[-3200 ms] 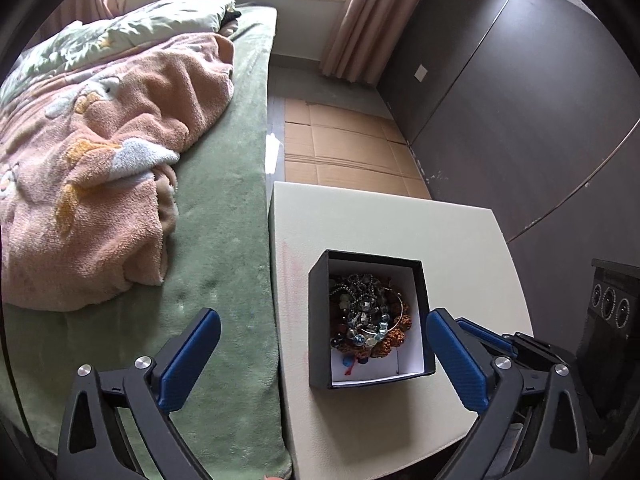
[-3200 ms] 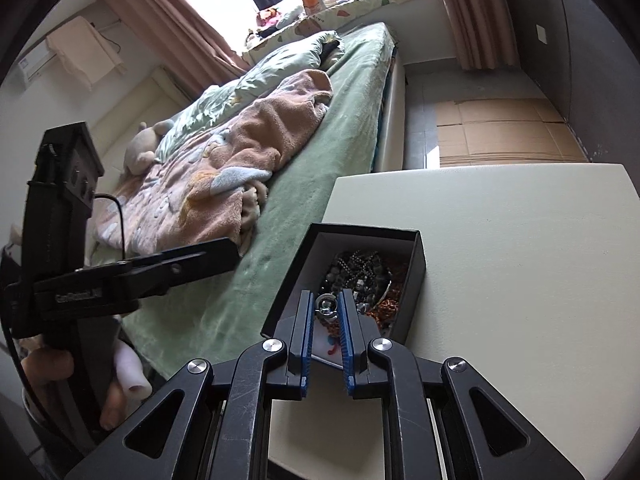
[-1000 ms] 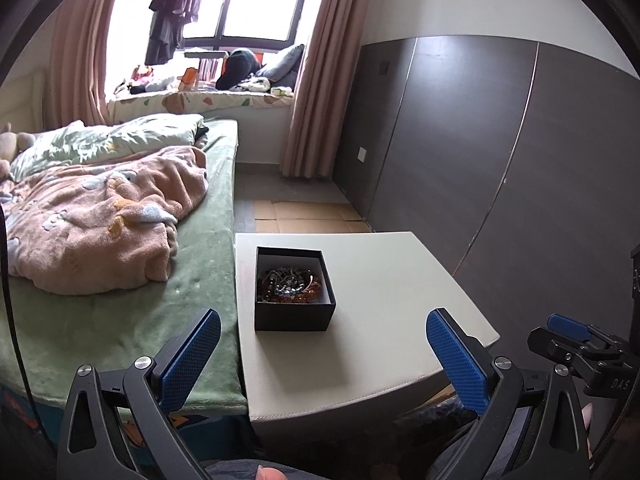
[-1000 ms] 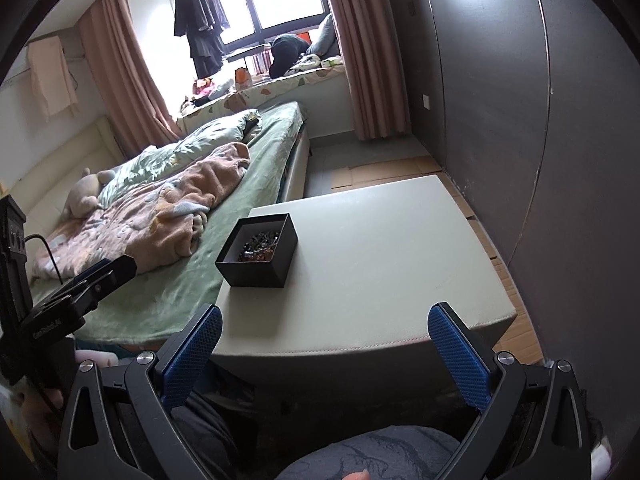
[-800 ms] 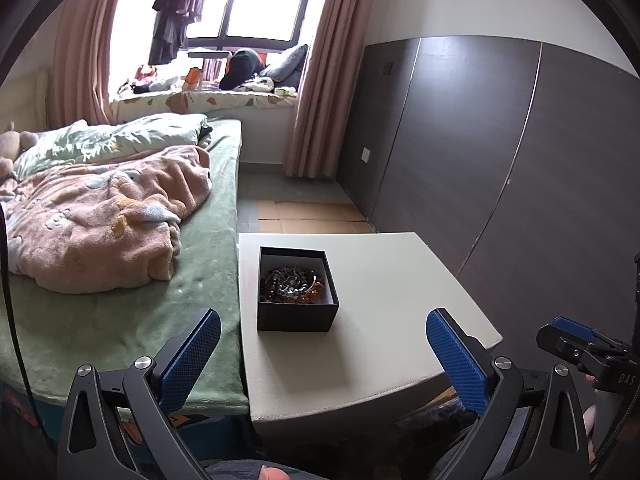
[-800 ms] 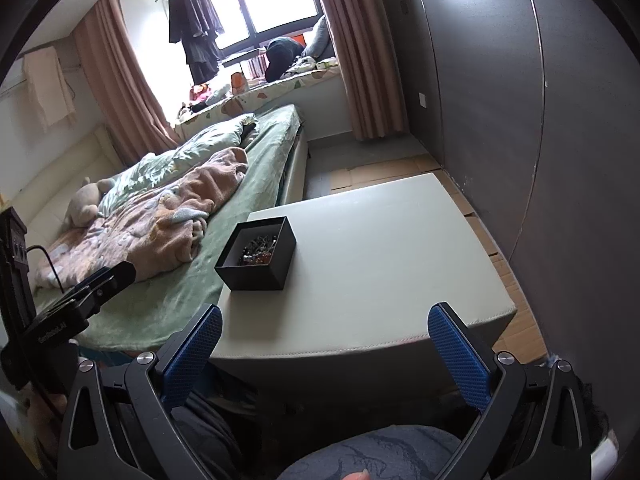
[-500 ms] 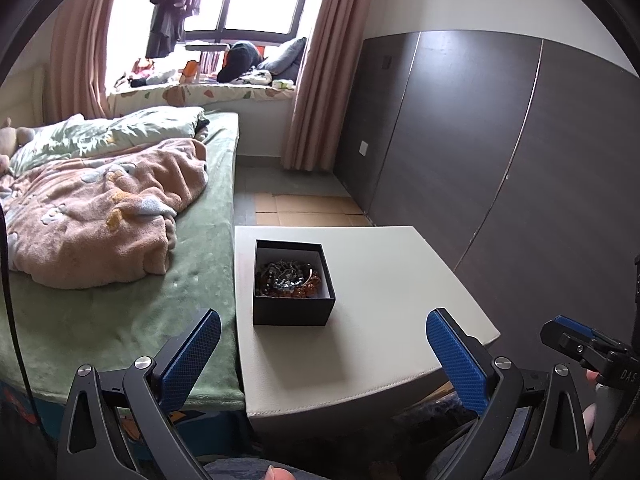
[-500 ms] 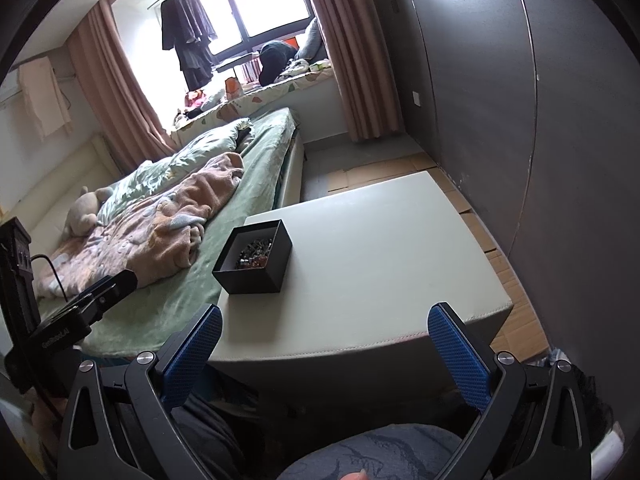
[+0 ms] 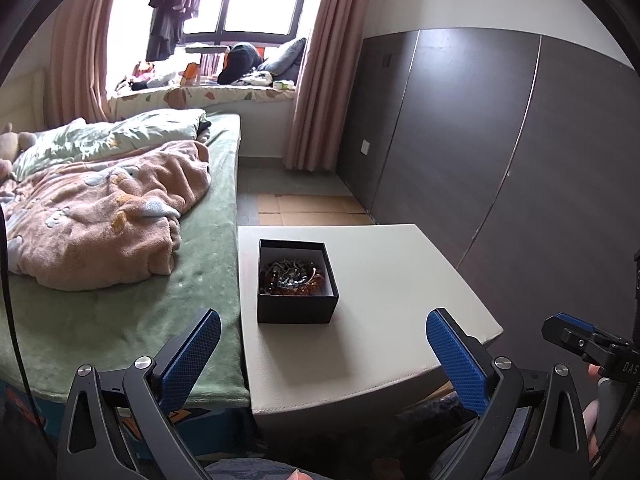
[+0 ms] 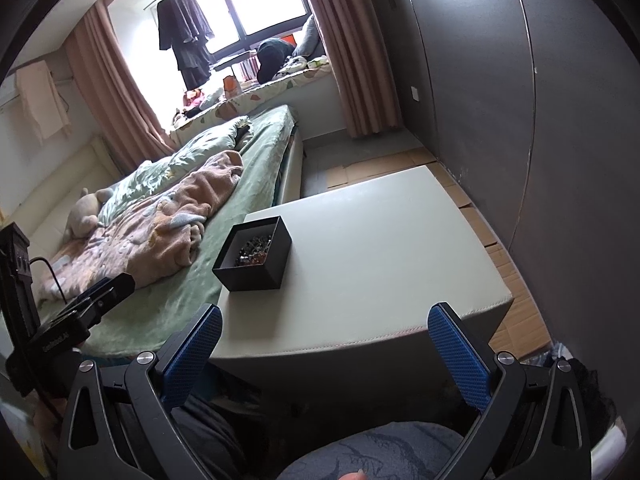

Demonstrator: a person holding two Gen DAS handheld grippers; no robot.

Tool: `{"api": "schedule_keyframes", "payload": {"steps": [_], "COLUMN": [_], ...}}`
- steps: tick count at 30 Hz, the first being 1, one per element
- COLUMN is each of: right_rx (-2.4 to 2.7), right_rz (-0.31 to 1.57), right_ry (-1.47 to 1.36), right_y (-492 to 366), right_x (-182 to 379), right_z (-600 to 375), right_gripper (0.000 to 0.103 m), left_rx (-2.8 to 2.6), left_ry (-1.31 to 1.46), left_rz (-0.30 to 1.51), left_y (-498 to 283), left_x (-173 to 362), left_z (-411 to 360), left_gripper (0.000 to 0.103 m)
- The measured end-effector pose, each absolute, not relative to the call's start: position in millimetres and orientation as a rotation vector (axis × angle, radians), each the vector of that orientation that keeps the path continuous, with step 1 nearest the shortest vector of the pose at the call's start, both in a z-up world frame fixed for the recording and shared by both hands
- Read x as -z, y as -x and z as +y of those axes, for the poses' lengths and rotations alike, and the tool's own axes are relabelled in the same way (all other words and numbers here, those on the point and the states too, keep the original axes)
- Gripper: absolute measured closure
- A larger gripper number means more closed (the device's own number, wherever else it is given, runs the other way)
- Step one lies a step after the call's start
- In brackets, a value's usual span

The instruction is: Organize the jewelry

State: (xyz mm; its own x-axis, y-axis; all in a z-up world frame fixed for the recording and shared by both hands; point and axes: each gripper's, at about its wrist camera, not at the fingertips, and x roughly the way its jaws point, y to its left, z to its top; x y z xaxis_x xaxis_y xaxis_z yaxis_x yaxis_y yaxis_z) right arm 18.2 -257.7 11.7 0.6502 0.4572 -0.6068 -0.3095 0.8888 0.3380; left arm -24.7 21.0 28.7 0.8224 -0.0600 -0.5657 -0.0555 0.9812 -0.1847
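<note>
A black open box (image 9: 297,281) holds a tangle of beaded jewelry (image 9: 291,277) and stands near the left edge of a pale table (image 9: 384,280). It also shows in the right wrist view (image 10: 253,255), with the jewelry (image 10: 253,251) inside. My left gripper (image 9: 322,354) is open and empty, held back off the table's near edge. My right gripper (image 10: 325,348) is open and empty, also behind the near edge. The right gripper's tip shows at the far right of the left wrist view (image 9: 576,334).
A bed with a green cover (image 9: 120,312) and a pink blanket (image 9: 100,212) lies against the table's left side. A dark panelled wall (image 9: 500,160) runs along the right. Cardboard sheets (image 9: 308,210) cover the floor beyond the table.
3.2 s ago my right gripper was shut over the box and my left was close to it. Both have since pulled back and the right has opened. Little has moved in the last second.
</note>
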Motion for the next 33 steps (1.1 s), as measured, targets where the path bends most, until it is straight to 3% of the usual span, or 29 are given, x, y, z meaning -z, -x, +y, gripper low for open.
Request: {"api": "schedule_keyframes", "payload": {"steps": [33], "right_rx": [-0.43], "right_rz": [0.756], "right_ry": [-0.22], "right_y": [-17.6], "right_x": [-10.4], "right_z": [-262.7], "right_gripper": [0.0], "left_rx": [-0.022], "left_ry": [0.098], "left_rz": [0.59], "left_y": [27.0], "left_x": [-31.0], "left_z": [9.0], "left_gripper": [0.0]}}
